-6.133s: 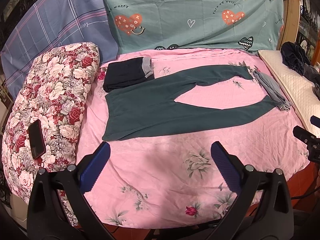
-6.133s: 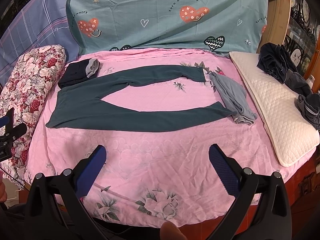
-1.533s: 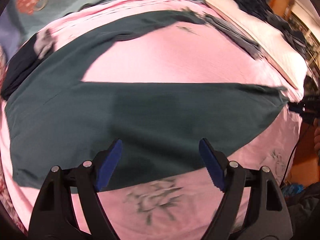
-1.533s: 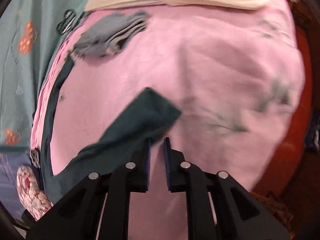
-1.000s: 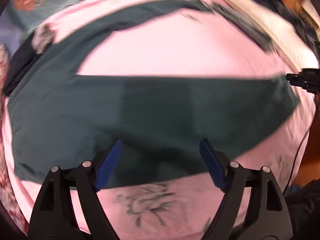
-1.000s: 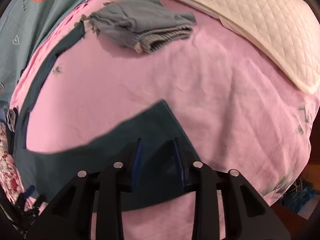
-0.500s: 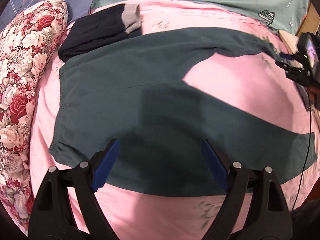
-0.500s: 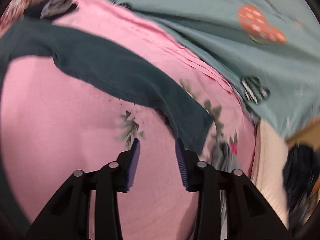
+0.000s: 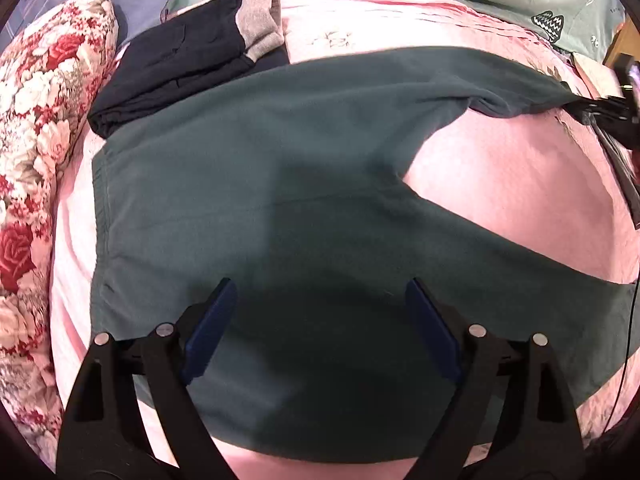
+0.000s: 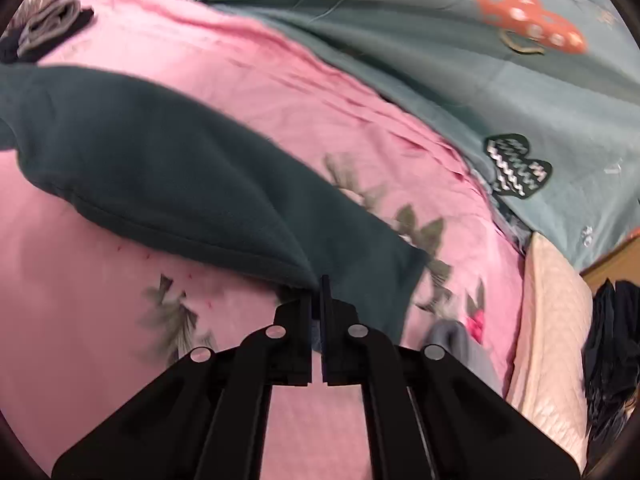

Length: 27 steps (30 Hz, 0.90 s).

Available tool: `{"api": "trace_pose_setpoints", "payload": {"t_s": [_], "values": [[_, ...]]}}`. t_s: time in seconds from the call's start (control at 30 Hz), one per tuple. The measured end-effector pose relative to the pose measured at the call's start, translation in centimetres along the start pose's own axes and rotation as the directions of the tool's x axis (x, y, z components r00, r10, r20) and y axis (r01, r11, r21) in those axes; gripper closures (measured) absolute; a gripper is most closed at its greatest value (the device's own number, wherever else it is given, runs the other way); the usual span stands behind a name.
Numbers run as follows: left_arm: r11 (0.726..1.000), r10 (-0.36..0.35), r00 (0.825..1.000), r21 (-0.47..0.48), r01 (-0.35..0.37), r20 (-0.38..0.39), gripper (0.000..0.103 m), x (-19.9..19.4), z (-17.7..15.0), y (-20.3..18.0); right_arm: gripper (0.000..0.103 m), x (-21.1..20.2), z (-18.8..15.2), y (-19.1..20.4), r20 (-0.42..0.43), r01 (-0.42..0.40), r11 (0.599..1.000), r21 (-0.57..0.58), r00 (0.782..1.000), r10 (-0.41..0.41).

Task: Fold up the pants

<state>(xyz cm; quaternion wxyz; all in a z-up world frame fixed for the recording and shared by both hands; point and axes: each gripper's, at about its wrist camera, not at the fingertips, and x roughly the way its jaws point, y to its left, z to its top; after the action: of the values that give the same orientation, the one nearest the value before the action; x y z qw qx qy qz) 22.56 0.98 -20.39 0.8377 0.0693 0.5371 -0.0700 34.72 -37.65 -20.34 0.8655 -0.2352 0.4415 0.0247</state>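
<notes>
No fold was made yet: pants point(image 9: 280, 184) lay flat on the bed point(image 9: 520, 184), right tongs point(image 10: 317, 292) clenched on a cuff, left tongs point(image 9: 320, 312) released.

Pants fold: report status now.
Right gripper shut on far leg cuff of green pants. Left gripper open, hovering over near leg. Folded dark garment touching the waistband corner.

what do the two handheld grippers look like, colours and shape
Both are matte black plastic with angular, forked linkage arms joined by round silver pivot pins. The left gripper has flat blue ribbed pads on long fingers. The right gripper matches; its pads barely show. No sleeves visible.
</notes>
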Motion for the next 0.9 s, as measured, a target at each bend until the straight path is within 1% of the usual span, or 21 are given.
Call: {"api": "trace_pose_setpoints", "payload": {"t_s": [0.1,0.17,0.2,0.23,0.27,0.3,0.33,0.37,0.4,0.43,0.47,0.5,0.53,0.57,0.6,0.63,0.67,0.77,0.8,0.87,0.9], "values": [[1.000,0.022,1.000,0.008,-0.022,0.001,0.015,0.1,-0.5,0.6,0.101,-3.0,-2.3,-1.6,-0.014,0.007,1.000,-0.004,1.000,-0.007],[0.999,0.033,0.999,-0.004,-0.033,-0.002,0.015,0.0,-1.1,1.4,0.100,-3.9,-4.1,-2.0,-0.059,0.009,0.999,-0.040,0.998,-0.011],[0.999,0.044,0.999,-0.008,-0.044,0.000,0.015,-0.1,-1.4,1.8,0.097,-3.8,-4.6,-2.1,-0.084,-0.002,0.999,-0.047,0.996,-0.002],[0.997,0.076,0.997,-0.012,-0.076,0.006,0.015,-0.4,-1.9,2.4,0.084,-4.1,-5.0,-2.0,-0.103,0.030,0.999,-0.043,0.994,-0.034],[0.993,0.114,0.993,-0.018,-0.114,0.011,0.015,-0.7,-2.2,3.2,0.074,-4.6,-5.0,-1.8,-0.098,0.080,0.996,-0.030,0.992,-0.082],[0.987,0.159,0.987,-0.029,-0.158,0.016,0.015,-1.1,-2.5,4.2,0.072,-5.6,-4.8,-1.5,-0.073,0.118,0.993,-0.001,0.990,-0.118],[0.982,0.187,0.982,-0.041,-0.186,0.021,0.015,-1.5,-2.9,5.3,0.071,-7.2,-4.2,-0.6,-0.029,0.110,0.993,0.043,0.994,-0.109],[0.973,0.222,0.975,-0.065,-0.220,0.025,0.014,-1.9,-3.3,6.9,0.071,-8.9,-3.6,0.6,0.013,0.061,0.995,0.074,0.998,-0.062],[0.965,0.248,0.968,-0.091,-0.245,0.022,0.013,-2.1,-3.7,8.5,0.071,-11.1,-2.7,3.0,0.068,-0.032,0.995,0.098,0.997,0.026],[0.958,0.265,0.964,-0.114,-0.262,0.012,0.013,-2.1,-4.1,9.9,0.070,-12.3,-2.0,4.8,0.096,-0.116,0.988,0.100,0.990,0.106],[0.953,0.272,0.962,-0.137,-0.270,-0.002,0.013,-1.9,-4.4,11.4,0.069,-13.7,-1.2,7.7,0.123,-0.232,0.969,0.085,0.968,0.221],[0.950,0.271,0.962,-0.156,-0.271,-0.023,0.013,-1.5,-4.7,13.0,0.069,-14.9,-0.5,10.6,0.142,-0.325,0.944,0.055,0.938,0.315],[0.948,0.256,0.965,-0.179,-0.263,-0.060,0.013,-0.8,-5.1,14.6,0.068,-16.5,0.3,14.9,0.158,-0.430,0.903,0.000,0.891,0.425],[0.951,0.216,0.973,-0.207,-0.229,-0.086,0.013,-0.2,-5.7,16.1,0.062,-17.5,0.8,18.4,0.161,-0.507,0.860,-0.053,0.846,0.509],[0.955,0.179,0.979,-0.224,-0.196,-0.093,0.011,0.0,-6.2,16.8,0.060,-18.4,1.2,21.6,0.162,-0.561,0.821,-0.108,0.805,0.571],[0.958,0.140,0.986,-0.240,-0.158,-0.090,0.010,0.1,-6.7,17.4,0.058,-19.2,1.6,25.8,0.161,-0.600,0.783,-0.163,0.767,0.621],[0.961,0.118,0.989,-0.241,-0.136,-0.087,0.009,0.2,-6.9,17.8,0.056,-19.5,1.8,28.6,0.148,-0.621,0.756,-0.209,0.744,0.652],[0.977,0.073,0.995,-0.194,-0.086,-0.073,0.009,-0.1,-7.4,18.4,0.056,-19.8,2.4,37.6,0.067,-0.665,0.665,-0.340,0.689,0.722],[0.980,0.063,0.996,-0.183,-0.074,-0.066,0.009,-0.4,-7.6,18.7,0.056,-19.8,2.5,39.0,0.061,-0.663,0.657,-0.358,0.686,0.725],[0.982,0.063,0.998,-0.179,-0.067,-0.028,0.010,-2.1,-7.9,19.7,0.056,-19.8,3.4,42.8,0.080,-0.616,0.672,-0.411,0.710,0.700],[0.979,0.067,0.998,-0.193,-0.064,0.010,0.010,-3.8,-8.2,20.5,0.056,-19.9,3.8,43.9,0.094,-0.603,0.680,-0.418,0.716,0.692]]}}
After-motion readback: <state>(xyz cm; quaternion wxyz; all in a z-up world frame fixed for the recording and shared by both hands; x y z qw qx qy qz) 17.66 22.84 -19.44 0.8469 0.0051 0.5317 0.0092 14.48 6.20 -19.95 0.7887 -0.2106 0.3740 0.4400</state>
